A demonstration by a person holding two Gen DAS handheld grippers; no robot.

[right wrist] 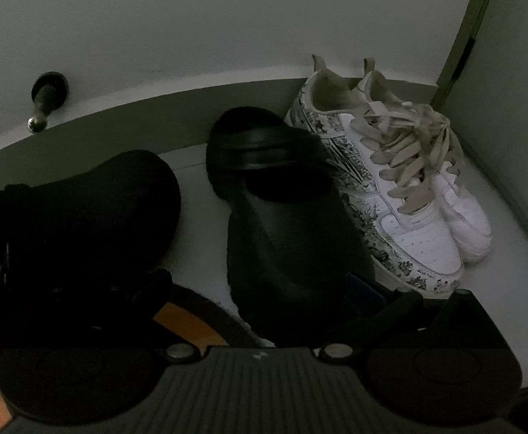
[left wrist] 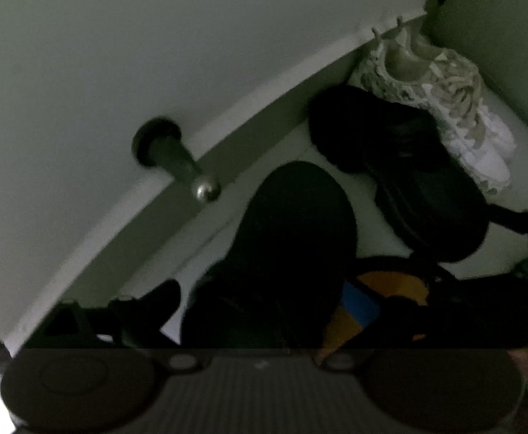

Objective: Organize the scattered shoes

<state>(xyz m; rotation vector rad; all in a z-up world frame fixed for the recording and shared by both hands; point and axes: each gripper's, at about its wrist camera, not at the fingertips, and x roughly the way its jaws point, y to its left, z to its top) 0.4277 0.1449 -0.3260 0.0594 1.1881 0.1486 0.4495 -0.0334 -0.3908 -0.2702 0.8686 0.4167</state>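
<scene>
White wall and skirting frame your left view: a dark rubber clog (left wrist: 293,253) sits clamped in your left tongs (left wrist: 264,311). Your right view shows your right tongs (right wrist: 300,311) gripping another black clog (right wrist: 285,224), touching the white printed sneakers (right wrist: 401,195).

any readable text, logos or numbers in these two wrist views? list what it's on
None readable.
White sneakers: dark printed pattern along the side, possibly with lettering, too blurred to read.
Black clogs: too dark to show any brand mark.
Gripper housing: a small pale mark at the top centre, too small to read.
Wall, baseboard and door stop: no text.
</scene>
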